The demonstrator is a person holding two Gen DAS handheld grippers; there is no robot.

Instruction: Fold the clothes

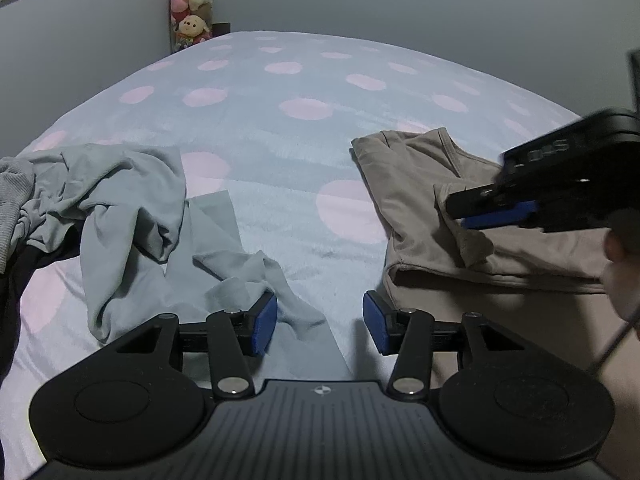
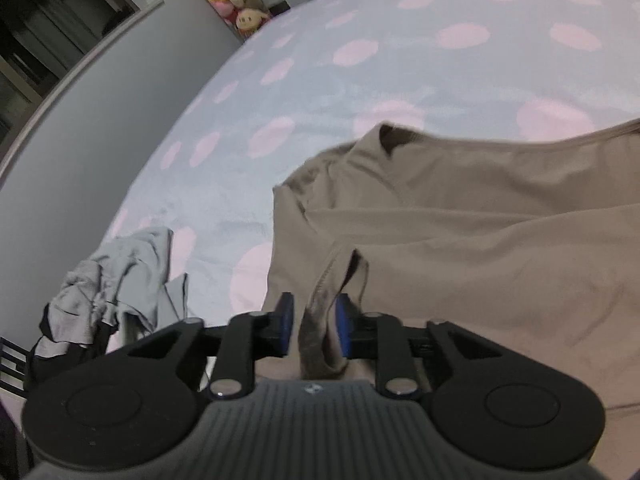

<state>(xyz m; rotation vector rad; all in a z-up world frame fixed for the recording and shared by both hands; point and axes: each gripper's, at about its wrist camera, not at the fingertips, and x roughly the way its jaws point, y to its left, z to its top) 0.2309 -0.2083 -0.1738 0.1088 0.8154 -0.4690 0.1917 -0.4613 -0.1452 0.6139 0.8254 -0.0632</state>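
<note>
My left gripper (image 1: 320, 322) hangs released, jaws wide apart, above the near edge of the bed (image 1: 280, 120), a grey garment (image 1: 132, 208) crumpled just to its left with a strip trailing under the left finger. My right gripper (image 2: 312, 322) is pinching a raised fold of the tan shirt (image 2: 480, 220), which lies half folded on the bed's right side. Between the two garments I have a bare lane of spotted blanket running to the far edge, where plush toys (image 1: 190, 4) stand against the wall.
</note>
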